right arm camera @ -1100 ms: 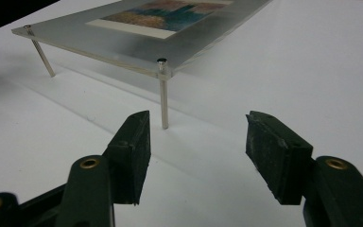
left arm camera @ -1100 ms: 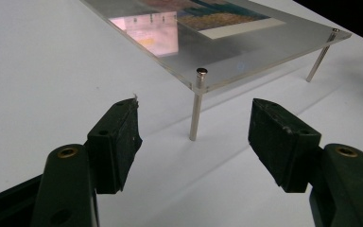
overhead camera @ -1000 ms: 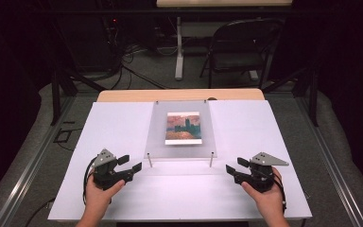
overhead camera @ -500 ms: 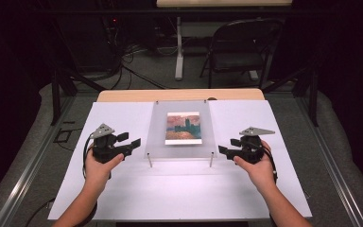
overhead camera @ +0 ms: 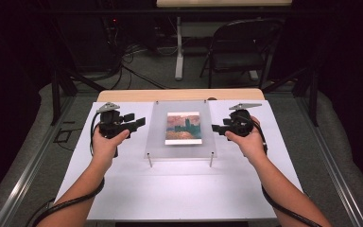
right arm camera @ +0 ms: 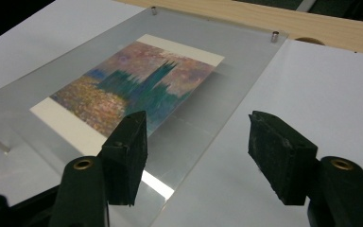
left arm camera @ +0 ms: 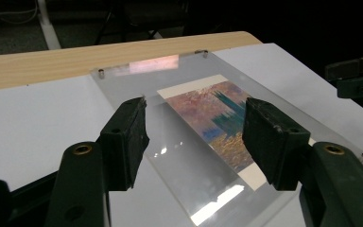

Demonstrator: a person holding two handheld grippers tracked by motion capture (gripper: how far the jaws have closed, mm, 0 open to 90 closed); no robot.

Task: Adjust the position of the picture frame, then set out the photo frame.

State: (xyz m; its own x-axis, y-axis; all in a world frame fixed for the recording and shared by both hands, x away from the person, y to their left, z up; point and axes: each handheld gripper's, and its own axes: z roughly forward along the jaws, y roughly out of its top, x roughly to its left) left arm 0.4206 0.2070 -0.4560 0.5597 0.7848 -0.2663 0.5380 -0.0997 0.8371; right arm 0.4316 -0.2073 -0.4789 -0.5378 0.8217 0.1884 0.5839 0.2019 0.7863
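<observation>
The clear frame sits between both wide, empty tools, its near edge cut off in both gripper views.

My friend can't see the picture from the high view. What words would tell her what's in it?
A clear acrylic picture frame holding a colourful painted print lies flat on a white table, raised on small metal pegs. A person's hands point two black grippers at it, the left gripper and the right gripper, one each side, jaws open and not touching it. A folding chair stands in the dark room behind.

panel: clear, frosted sheen
print: pink sky, teal towers, gold speckle, cream border
table: white
jaw pads: black
</observation>
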